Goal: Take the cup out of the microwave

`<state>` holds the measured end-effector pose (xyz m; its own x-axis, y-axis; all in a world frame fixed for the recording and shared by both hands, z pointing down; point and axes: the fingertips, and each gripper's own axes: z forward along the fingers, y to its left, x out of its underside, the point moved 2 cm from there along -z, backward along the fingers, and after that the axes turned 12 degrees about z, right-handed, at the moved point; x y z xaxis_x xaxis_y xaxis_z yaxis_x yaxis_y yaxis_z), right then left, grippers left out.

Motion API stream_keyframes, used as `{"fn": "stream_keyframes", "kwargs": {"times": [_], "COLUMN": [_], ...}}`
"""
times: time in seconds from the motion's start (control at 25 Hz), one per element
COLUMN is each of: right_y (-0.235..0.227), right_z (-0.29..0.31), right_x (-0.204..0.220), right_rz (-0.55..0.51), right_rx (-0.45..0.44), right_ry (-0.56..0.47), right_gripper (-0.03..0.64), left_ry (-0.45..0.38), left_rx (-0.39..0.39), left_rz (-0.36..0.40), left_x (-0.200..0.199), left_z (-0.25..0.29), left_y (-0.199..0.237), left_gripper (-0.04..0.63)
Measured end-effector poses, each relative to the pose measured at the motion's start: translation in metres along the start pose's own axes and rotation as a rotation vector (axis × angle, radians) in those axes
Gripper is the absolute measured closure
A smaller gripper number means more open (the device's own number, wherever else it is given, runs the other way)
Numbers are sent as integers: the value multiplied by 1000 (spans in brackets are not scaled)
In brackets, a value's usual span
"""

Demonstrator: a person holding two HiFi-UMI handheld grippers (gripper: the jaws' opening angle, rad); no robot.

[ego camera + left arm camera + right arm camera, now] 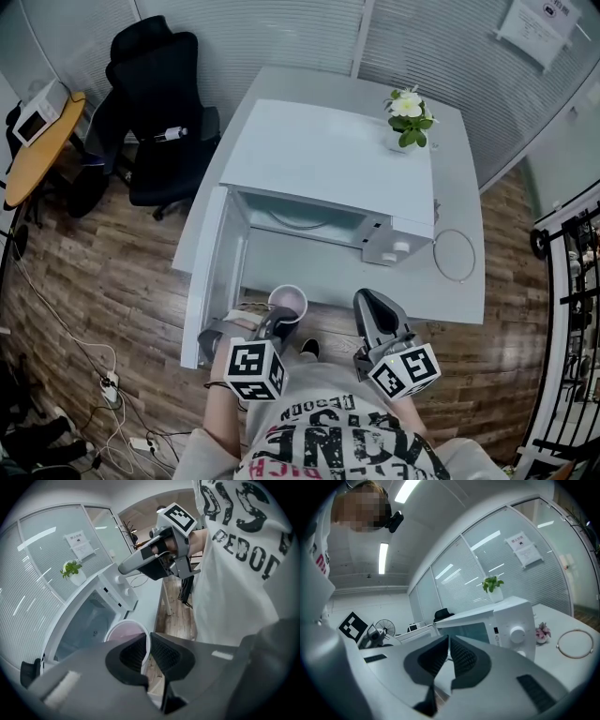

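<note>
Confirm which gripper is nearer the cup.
Left. The left gripper pinches the cup by its rim; the right gripper sits off to the cup's right, apart from it, jaws together on nothing.

One cup (288, 302), one microwave (328, 155), one plant (409, 112), two grippers (281, 322) (367, 300)

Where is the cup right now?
In the head view the cup is low centre, outside the open microwave, its rim pinched by the left tongs.

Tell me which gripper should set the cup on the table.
The left gripper: its jaws clamp the cup by the rim, in front of the open microwave. The right gripper is shut, empty.
</note>
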<state>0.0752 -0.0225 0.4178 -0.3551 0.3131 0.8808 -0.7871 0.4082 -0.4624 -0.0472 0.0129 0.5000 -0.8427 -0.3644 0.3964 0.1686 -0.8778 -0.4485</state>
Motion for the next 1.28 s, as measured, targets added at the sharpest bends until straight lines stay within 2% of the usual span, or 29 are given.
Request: {"fn": "stream_keyframes", "kwargs": {"times": [0.88, 1.28], "right_y": [0, -1], "right_z": [-1, -2], "right_x": [2, 2], "right_rz": [3, 1], "right_rx": [1, 7], "right_ry": [6, 7], "right_gripper": [594, 594], "left_ry": [6, 34], "left_rx": [18, 12], "left_rz": [-26, -28], "left_x": [8, 16], "left_z": [4, 3], "left_y": [-3, -1], "left_gripper": [557, 557]}}
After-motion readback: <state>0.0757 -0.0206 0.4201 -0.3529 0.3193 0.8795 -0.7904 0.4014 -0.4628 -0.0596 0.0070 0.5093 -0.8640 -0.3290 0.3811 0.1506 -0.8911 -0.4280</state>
